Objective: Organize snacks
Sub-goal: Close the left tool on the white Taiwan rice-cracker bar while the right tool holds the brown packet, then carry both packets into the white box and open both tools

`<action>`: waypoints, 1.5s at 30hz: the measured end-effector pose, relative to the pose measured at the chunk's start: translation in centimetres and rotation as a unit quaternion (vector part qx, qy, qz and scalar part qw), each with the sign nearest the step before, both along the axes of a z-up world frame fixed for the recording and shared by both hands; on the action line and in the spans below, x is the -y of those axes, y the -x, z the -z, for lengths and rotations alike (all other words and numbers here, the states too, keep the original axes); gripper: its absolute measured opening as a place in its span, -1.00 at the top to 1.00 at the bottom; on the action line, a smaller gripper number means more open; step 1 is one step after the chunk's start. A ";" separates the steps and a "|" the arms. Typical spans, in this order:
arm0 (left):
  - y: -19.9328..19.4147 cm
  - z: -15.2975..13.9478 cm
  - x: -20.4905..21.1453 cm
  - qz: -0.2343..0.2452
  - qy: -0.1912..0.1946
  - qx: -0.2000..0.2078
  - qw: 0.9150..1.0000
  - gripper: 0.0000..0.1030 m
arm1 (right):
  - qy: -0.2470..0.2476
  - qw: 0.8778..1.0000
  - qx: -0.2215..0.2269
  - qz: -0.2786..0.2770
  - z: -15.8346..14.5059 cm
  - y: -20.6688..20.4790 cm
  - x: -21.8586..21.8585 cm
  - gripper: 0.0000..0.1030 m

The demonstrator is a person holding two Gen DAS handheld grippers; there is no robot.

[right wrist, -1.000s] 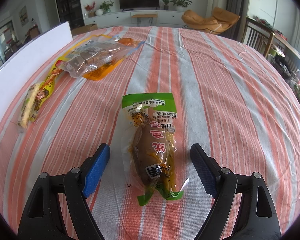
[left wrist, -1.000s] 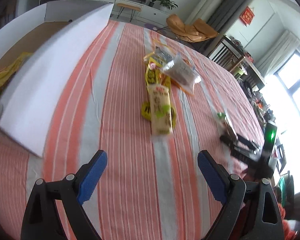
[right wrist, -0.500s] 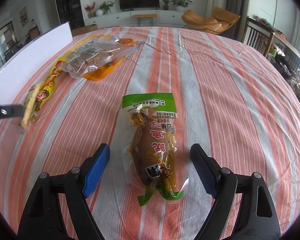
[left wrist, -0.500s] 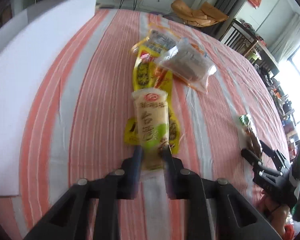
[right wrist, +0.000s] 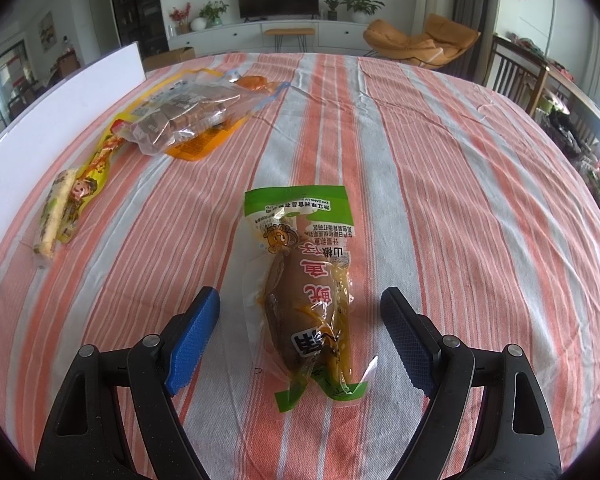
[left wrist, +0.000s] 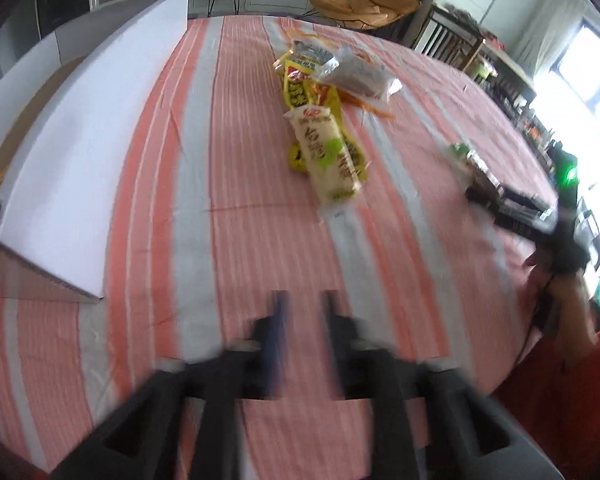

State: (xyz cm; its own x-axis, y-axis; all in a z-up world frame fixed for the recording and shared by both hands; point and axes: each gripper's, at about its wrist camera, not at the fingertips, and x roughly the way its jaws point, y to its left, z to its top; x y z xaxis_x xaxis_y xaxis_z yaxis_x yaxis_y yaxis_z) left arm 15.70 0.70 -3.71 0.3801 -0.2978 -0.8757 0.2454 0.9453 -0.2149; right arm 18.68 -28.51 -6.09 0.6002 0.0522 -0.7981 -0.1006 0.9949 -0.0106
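Note:
A cream and green snack pack (left wrist: 328,156) lies on a yellow pack (left wrist: 300,92) mid-table, with a clear bag of brown pieces (left wrist: 356,74) behind them. My left gripper (left wrist: 304,308) is blurred and hovers well short of the cream pack. Its jaws are opening and nothing is between them. In the right wrist view a green-topped pack with a brown snack (right wrist: 304,292) lies flat between the fingers of my right gripper (right wrist: 300,300). That gripper stands open, its pads apart from the pack on both sides. The cream pack (right wrist: 54,216) and the clear bag (right wrist: 180,120) show at the left.
A white board (left wrist: 92,152) leans at the table's left side, with a cardboard box behind it. The striped tablecloth (right wrist: 460,200) covers the table. A person's hand (left wrist: 568,292) holds the right gripper at the table's right edge. Chairs stand beyond the far edge.
My left gripper shut beside the near end of the cream pack, then drew back with its jaws parting, empty. The cream pack stays on the table. The right gripper has not moved.

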 end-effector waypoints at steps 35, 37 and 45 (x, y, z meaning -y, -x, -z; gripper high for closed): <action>-5.8 1.7 1.9 -0.067 0.040 0.038 0.996 0.40 | -0.042 0.999 0.005 -0.003 -0.2 0.3 0.9 -0.66; -4.9 1.3 0.9 -0.067 0.047 0.042 0.996 0.40 | -0.132 0.991 -0.007 -0.007 -0.6 0.1 2.9 -0.65; -2.8 -0.4 -0.3 -0.066 0.066 0.051 0.994 0.40 | -0.106 0.986 -0.131 -0.007 -1.1 -4.0 1.4 -0.64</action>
